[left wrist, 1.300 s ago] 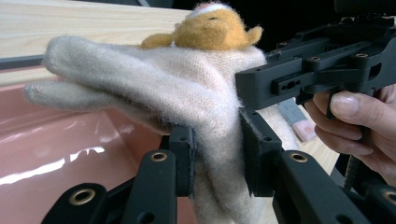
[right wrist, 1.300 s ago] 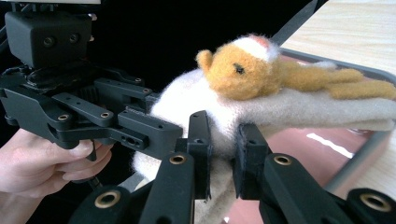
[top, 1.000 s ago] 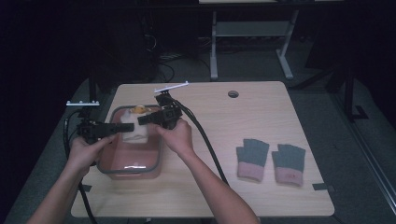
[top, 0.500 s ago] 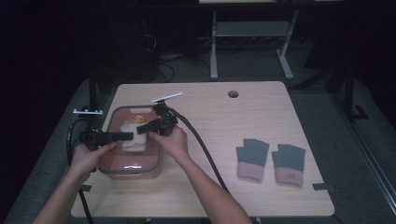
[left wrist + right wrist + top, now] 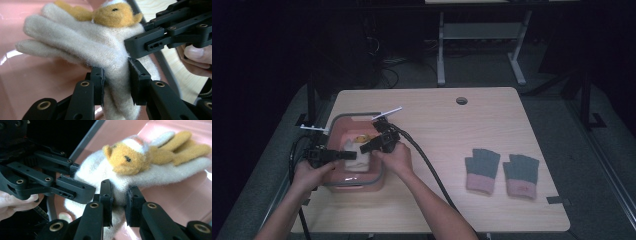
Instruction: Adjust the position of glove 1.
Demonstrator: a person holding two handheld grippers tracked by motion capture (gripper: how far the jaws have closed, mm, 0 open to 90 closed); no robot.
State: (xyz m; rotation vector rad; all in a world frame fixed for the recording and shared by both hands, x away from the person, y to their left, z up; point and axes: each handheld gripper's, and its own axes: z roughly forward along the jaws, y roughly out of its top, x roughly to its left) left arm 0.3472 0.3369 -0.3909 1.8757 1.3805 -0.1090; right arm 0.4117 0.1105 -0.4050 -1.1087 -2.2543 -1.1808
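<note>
Cream glove (image 5: 82,45) (bear patch on it) sits low in the pink tub (image 5: 343,122) by the counter's left edge, left claw (image 5: 116,81) and right claw (image 5: 119,203) both clamped on its cuff, so release is what's left.

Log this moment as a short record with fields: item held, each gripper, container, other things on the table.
item held: cream glove with an orange plush animal on it
left gripper: shut on the cream glove near its cuff
right gripper: shut on the cream glove, opposite the left
container: pink bin with grey rim, under the glove
other things: pair of grey-and-pink gloves lying flat at the table's right
</note>
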